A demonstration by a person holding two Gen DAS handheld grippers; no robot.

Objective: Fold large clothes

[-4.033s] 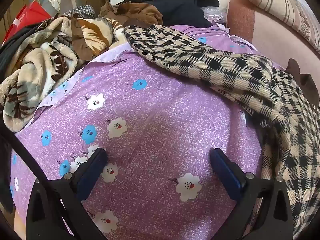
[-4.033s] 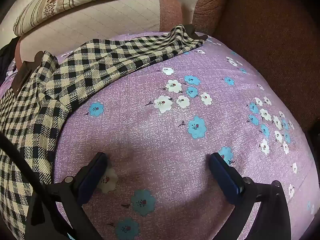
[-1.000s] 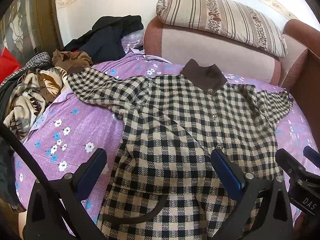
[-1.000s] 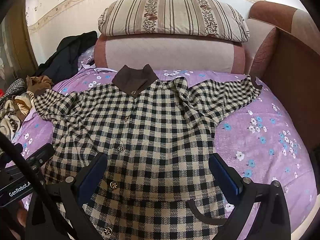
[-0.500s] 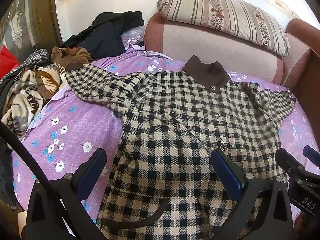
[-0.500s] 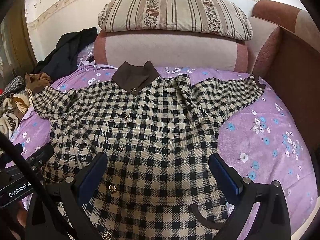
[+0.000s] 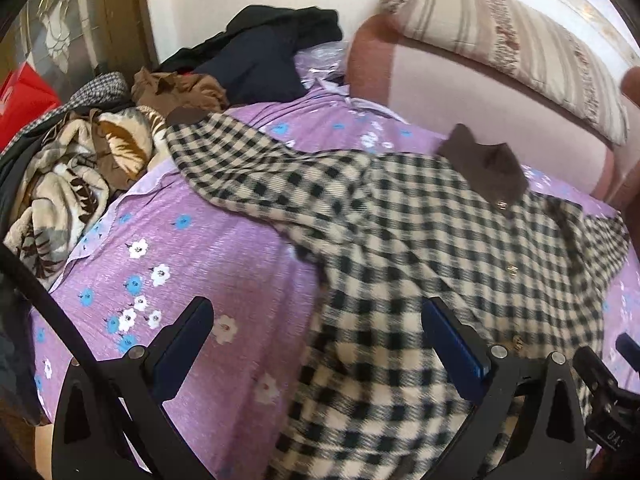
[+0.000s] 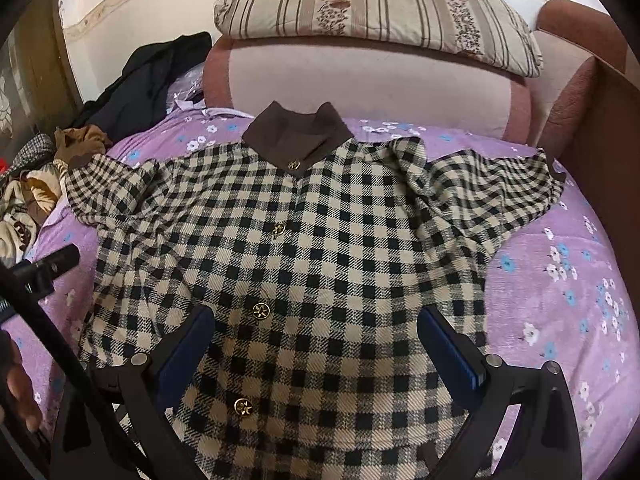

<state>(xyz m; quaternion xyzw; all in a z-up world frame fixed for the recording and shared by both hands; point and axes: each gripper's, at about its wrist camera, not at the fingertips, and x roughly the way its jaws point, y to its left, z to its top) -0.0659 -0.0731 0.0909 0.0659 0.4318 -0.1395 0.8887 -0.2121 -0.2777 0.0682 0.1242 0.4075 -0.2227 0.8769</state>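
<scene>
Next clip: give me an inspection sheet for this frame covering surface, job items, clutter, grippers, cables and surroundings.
Surface: purple floral bedspread, bare areas on both sides of the garment.
Job's things: checked coat spread face up, buttoned, brown collar toward the headboard, both sleeves out to the sides.
Clutter: heap of clothes at the bed's left edge; dark garment behind it.
Grippers: left gripper open, over the coat's left edge; right gripper open, over the coat's lower front; neither holds cloth.
Cables: black cable across the left wrist view.
Surroundings: padded headboard, striped pillow on top.
</scene>
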